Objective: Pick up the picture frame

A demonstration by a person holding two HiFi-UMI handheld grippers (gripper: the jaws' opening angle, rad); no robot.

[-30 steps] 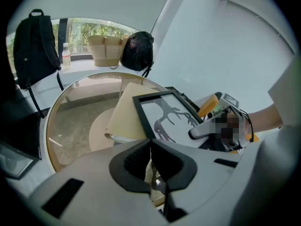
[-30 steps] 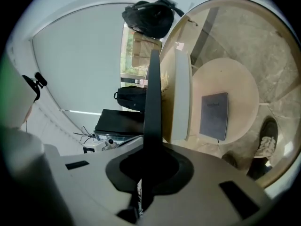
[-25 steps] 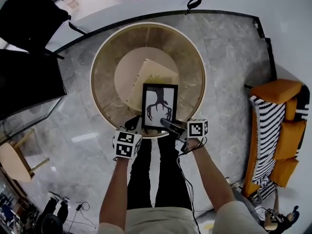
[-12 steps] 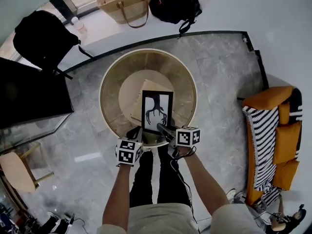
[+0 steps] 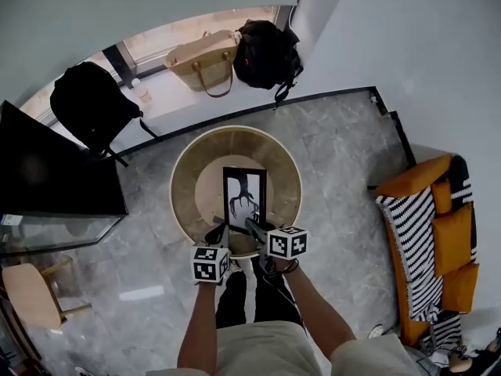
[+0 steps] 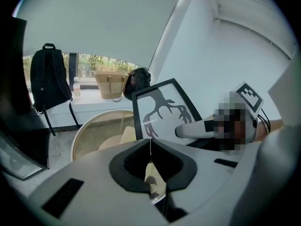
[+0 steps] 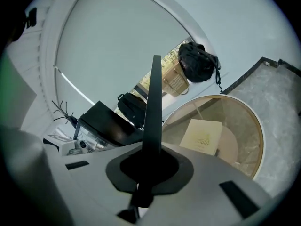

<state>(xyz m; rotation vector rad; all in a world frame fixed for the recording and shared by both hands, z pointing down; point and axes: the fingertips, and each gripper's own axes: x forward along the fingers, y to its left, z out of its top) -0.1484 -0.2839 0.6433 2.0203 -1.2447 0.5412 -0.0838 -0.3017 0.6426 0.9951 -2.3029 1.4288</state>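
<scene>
The picture frame is black-edged with a dark antler print. It hangs upright in the air above the round table. My right gripper is shut on the frame's lower right edge. In the right gripper view the frame rises edge-on as a dark bar out of that gripper. My left gripper is at the lower left corner. In the left gripper view its jaws are pressed together on the bottom edge of the frame.
A beige booklet lies on the table's lower shelf. A black backpack, a woven bag and a black bag sit by the window. An orange sofa is on the right, a dark cabinet on the left.
Both grippers have risen together, carrying the frame up from the table. The head view has pulled back, so the table looks smaller and more of the room shows.
</scene>
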